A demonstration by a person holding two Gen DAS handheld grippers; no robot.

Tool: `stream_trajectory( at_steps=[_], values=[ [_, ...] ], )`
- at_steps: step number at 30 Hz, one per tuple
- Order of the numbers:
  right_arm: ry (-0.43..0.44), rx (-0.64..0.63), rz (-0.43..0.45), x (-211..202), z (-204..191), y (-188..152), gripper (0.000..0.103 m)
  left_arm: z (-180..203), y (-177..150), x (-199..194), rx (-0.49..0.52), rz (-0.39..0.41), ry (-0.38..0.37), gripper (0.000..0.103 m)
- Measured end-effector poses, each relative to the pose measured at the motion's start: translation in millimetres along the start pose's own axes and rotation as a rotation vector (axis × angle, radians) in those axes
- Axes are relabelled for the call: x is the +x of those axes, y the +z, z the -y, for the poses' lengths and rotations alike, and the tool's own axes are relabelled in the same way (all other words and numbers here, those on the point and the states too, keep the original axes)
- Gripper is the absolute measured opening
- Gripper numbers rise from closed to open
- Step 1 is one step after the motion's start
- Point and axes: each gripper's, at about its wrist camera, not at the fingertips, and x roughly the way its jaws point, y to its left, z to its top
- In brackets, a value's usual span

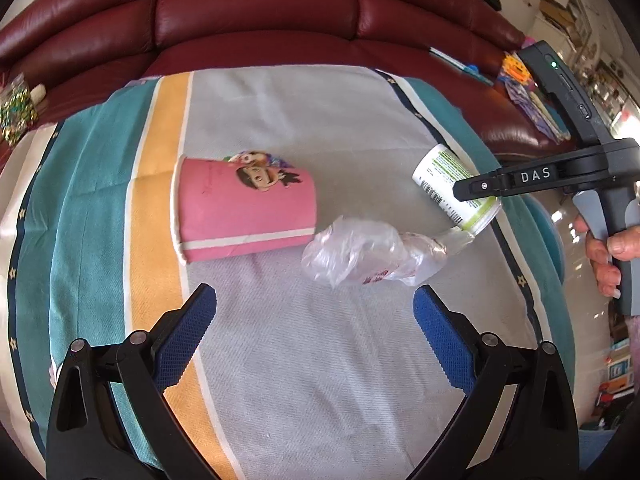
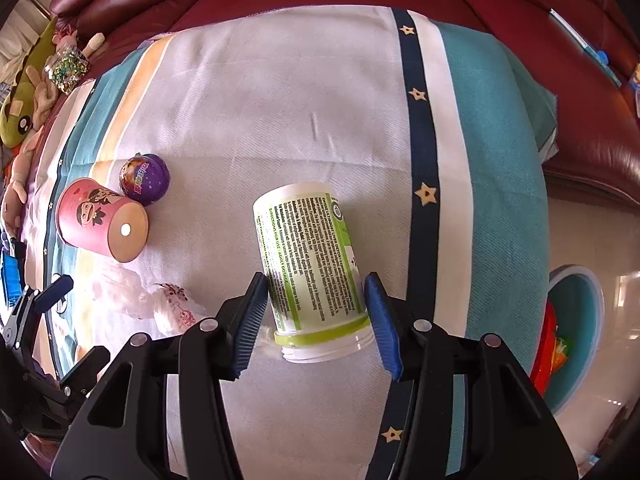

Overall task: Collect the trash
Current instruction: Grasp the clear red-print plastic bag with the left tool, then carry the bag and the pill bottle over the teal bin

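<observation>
Right gripper (image 2: 316,326) straddles the white plastic supplement bottle with the green label (image 2: 310,260), which lies on its side on the striped cloth. Its jaws flank the neck end, pads just beside the walls, whether touching I cannot tell. Left gripper (image 1: 314,322) hangs wide apart and empty, the crumpled clear plastic bag (image 1: 360,254) just ahead of its tips, likely next.
</observation>
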Motion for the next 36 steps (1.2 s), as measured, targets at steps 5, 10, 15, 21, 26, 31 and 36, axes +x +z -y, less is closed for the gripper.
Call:
stream_trajectory(
  at_steps=[5, 10, 15, 21, 26, 31, 36],
  values=[
    [0.020, 0.059, -0.006, -7.5, 29.2, -19.0, 0.048, 42.1, 15.7, 4.6, 0.225, -0.003, 0.030, 0.099],
    [0.028, 0.101, -0.007, -15.6, 53.9, -43.5, 0.048, 78.3, 15.9, 25.0, 0.417, -0.050, 0.020, 0.099],
    [0.053, 0.138, -0.005, -22.7, 72.5, -71.3, 0.048, 90.5, 3.2, 42.7, 0.487, -0.133, 0.005, 0.099],
    [0.102, 0.157, 0.023, -29.2, 75.3, -107.2, 0.048, 84.1, -20.4, 38.7, 0.504, -0.177, 0.000, 0.099],
    [0.135, 0.197, 0.074, -34.1, 71.8, -135.3, 0.048, 75.3, -27.4, 42.7, 0.477, -0.196, 0.015, 0.098],
    [0.134, 0.213, 0.127, -36.7, 69.5, -150.4, 0.048, 77.1, -27.2, 42.1, 0.444, -0.196, -0.043, 0.069],
    [0.130, 0.207, 0.129, -37.7, 68.3, -151.3, 0.048, 82.7, -32.5, 40.2, 0.429, -0.212, -0.085, 0.050]
  ],
)
